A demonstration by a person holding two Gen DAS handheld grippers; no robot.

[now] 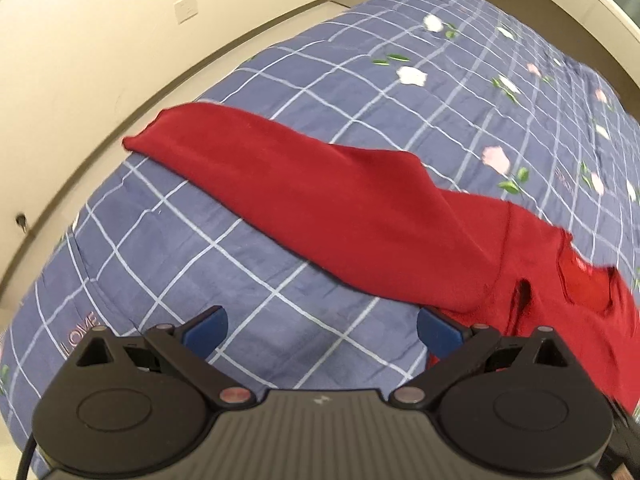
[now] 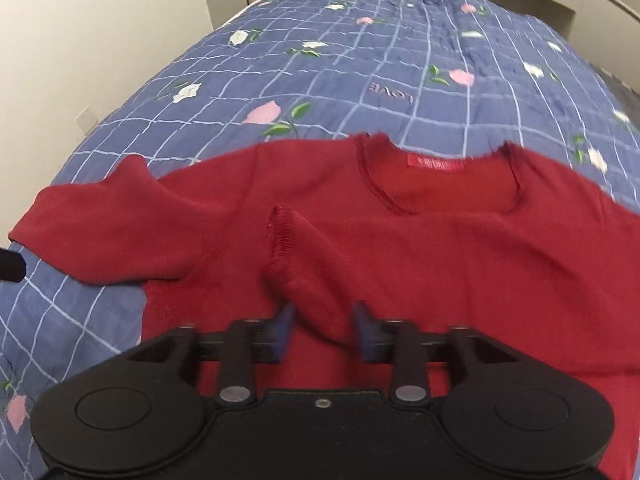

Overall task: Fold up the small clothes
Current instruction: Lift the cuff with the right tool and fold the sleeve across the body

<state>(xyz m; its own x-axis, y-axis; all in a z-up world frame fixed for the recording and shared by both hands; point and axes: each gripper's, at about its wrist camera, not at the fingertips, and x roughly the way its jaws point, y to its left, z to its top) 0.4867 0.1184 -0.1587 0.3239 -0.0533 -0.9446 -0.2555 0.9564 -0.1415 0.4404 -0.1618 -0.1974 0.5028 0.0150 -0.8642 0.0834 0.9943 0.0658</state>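
Right gripper, jaws partly apart around the folded-in sleeve cuff of the red sweater lying on the bed, is hovering while the left gripper, jaws wide, is waiting beside the other sleeve; a shallow pinch risks dropping the cuff and undoing the fold.

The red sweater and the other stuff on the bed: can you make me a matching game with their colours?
Things:
1. sweater
2. bedspread
3. neck label
4. right gripper finger pads

Colours:
A. blue-purple with white grid lines and flowers
B. plain dark red
C. blue
D. bright red with tiny writing

Pairs: 1-B, 2-A, 3-D, 4-C
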